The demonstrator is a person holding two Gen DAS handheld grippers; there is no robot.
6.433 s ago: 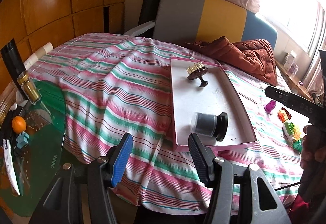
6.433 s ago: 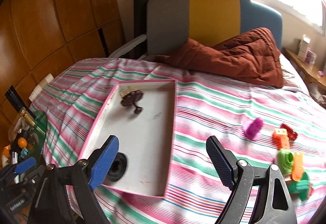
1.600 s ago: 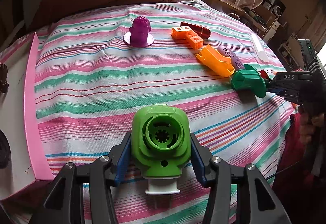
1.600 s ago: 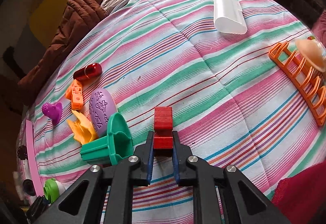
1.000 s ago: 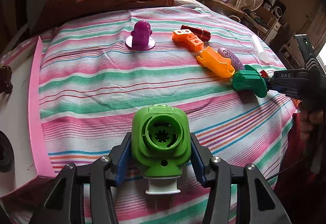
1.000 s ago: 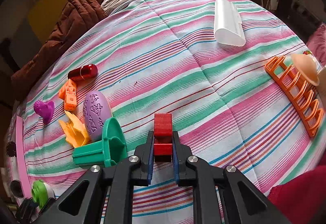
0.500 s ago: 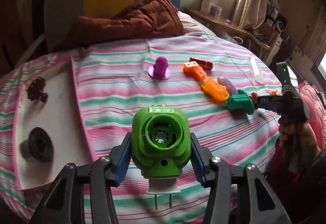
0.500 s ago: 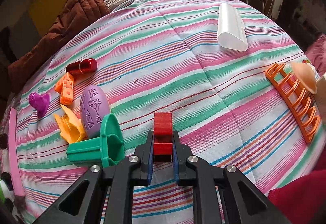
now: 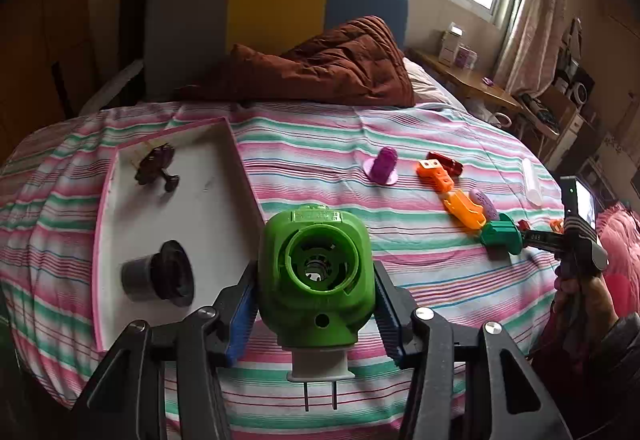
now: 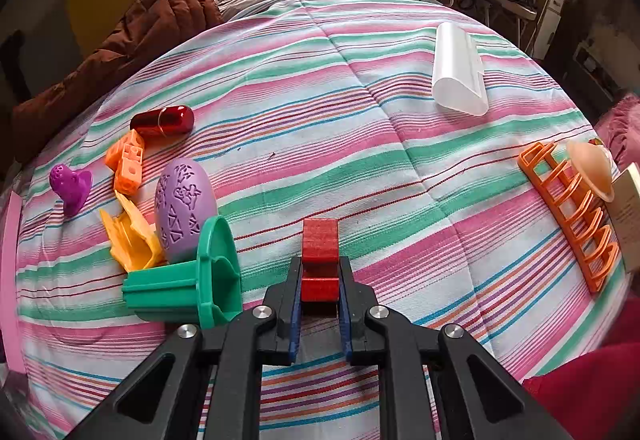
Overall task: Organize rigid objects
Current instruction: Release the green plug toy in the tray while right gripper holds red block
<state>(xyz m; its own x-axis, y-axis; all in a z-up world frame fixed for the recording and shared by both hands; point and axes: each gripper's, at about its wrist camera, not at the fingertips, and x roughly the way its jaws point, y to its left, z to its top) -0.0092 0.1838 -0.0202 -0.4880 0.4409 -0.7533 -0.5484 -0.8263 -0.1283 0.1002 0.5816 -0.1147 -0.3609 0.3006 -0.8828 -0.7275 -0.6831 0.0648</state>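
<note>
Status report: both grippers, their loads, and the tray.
Left gripper shut on green plug-in device, off the bed. Right gripper shut on red block. Pink tray holds two dark items, room left.

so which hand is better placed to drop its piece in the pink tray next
Left. Its tool holds the green plug beside the pink tray; the right tool grips a red block far from it.

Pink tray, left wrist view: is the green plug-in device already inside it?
No. The green plug-in device is clamped in the left gripper, in front of the pink tray, which holds two dark items.
</note>
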